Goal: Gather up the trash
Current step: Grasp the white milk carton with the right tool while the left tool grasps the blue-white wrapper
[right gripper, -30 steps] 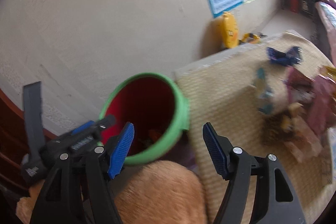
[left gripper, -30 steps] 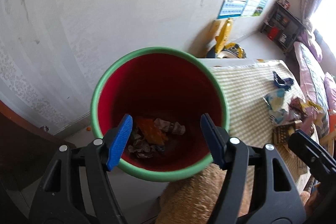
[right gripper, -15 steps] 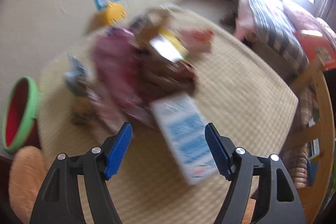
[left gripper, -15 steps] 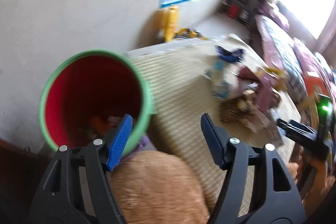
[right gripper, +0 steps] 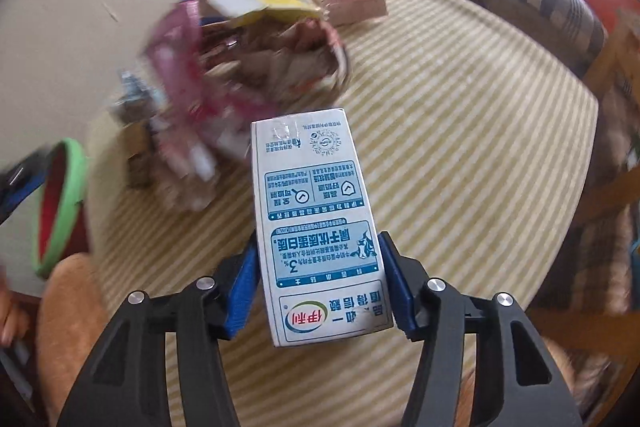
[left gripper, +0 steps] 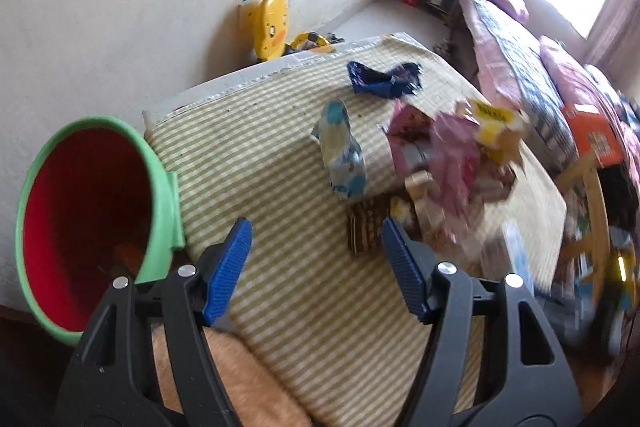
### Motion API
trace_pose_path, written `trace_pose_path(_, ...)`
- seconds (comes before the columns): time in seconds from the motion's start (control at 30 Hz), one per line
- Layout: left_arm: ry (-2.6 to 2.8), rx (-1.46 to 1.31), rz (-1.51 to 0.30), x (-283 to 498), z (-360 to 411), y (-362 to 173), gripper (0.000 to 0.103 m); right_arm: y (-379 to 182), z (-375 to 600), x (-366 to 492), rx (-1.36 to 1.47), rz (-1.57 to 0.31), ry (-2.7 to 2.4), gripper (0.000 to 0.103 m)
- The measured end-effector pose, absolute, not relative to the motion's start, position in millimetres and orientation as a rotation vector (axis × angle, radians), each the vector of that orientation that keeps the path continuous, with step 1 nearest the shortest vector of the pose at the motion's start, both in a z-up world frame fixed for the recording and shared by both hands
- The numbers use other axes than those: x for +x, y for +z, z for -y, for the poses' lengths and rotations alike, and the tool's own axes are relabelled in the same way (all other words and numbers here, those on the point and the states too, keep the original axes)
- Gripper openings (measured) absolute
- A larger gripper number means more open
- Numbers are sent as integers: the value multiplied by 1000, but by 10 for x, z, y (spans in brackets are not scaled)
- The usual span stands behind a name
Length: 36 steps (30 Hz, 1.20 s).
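A white and blue milk carton lies lengthways between the blue pads of my right gripper. The jaws are closing on it and both pads touch its long sides. Behind it is a heap of torn wrappers and boxes on the striped mat. My left gripper hangs open over the mat with nothing between its fingers. In front of it are a brown striped packet, a pale blue packet and a dark blue wrapper. The green bin with a red inside stands off the table's left edge.
An orange furry cushion sits under both grippers at the near table edge. A yellow duck toy stands by the wall behind the table. A bed and a wooden chair flank the right side. A hand shows at far left.
Both grippers swung right, from the bin to the table. The right one dropped to the milk carton and its jaws closed onto it. The left one stayed open.
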State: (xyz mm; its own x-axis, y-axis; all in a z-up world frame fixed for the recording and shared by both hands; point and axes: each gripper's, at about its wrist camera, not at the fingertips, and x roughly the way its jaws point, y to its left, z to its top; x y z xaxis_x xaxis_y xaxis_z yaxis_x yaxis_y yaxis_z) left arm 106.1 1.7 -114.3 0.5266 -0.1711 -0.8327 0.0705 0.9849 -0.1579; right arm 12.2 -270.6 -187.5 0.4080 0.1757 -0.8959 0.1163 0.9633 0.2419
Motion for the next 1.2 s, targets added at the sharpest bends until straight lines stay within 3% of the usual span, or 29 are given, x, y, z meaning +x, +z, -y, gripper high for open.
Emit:
trace_pose_path(0.27, -87, -273, -1070, 1533, 56, -1385, 65, -1956, 2594, -117, 333, -1152, 121, 54)
trace_pose_path(0.6, -53, -263, -1123, 1899, 273, -1589, 64, -2003, 2688, -90, 407, -1152, 168, 54)
trace_pose_path(0.73, -60, -216, -1188, 1963, 339, -1723, 29, -1982, 2768, -110, 416, -1152, 176, 54)
trace_pose_path(1.2, -80, -132, -1188, 1438, 12, -1592, 24, -2006, 2701, -34, 364, -1160, 155, 56)
